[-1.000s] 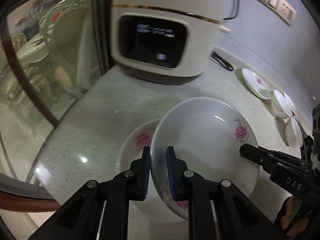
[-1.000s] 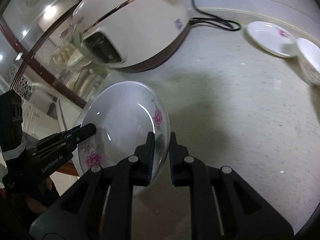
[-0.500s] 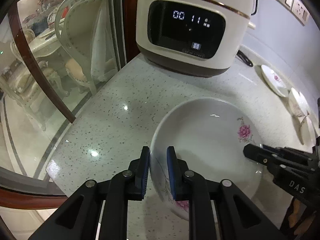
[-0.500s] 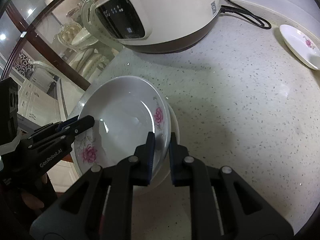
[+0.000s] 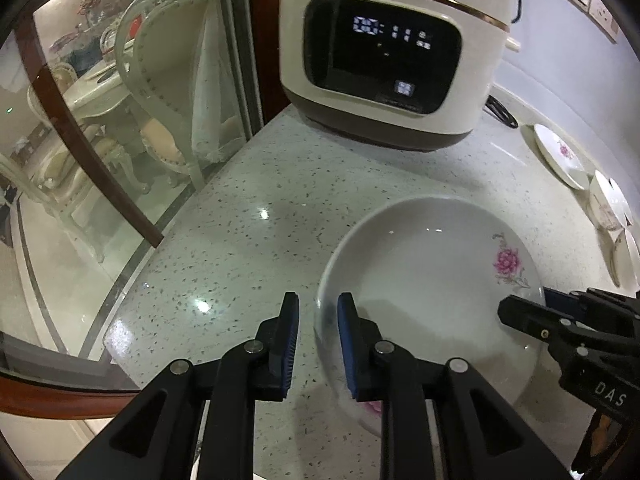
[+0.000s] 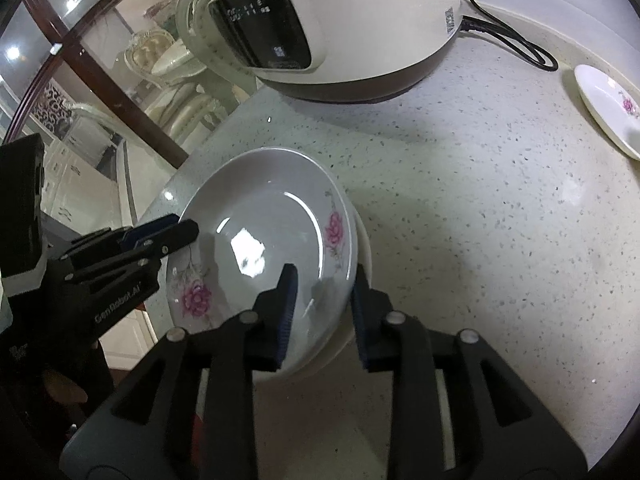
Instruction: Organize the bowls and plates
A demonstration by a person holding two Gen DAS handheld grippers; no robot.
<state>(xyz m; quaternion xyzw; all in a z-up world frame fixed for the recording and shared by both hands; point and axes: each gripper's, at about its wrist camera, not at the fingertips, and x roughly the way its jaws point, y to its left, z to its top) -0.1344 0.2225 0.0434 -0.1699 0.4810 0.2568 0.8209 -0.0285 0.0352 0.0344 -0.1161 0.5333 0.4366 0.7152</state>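
A white plate with pink flowers [image 5: 420, 280] [image 6: 272, 208] lies on the speckled counter [image 5: 260, 216], stacked on a second white plate whose edge [image 6: 366, 248] shows under its right side. My left gripper [image 5: 318, 300] straddles the plate's near-left rim. Its jaws are opening and a gap shows between pads and rim. My right gripper [image 6: 325, 270] straddles the opposite rim, jaws also opening, with its pads off the china. Each gripper shows in the other's view, the left gripper [image 6: 176, 236] and the right gripper [image 5: 520, 312].
A cream rice cooker [image 5: 392, 60] [image 6: 340, 20] stands behind the stack, its black cord [image 6: 512, 40] trailing right. Another flowered plate [image 5: 560, 156] [image 6: 612, 108] and two bowls [image 5: 612, 204] sit along the right. A curved glass partition [image 5: 120, 140] borders the counter's left edge.
The plate, held tilted over the lower plate a second ago, has come down onto it. Both grippers' jaws have widened off its rim, the right more than the left.
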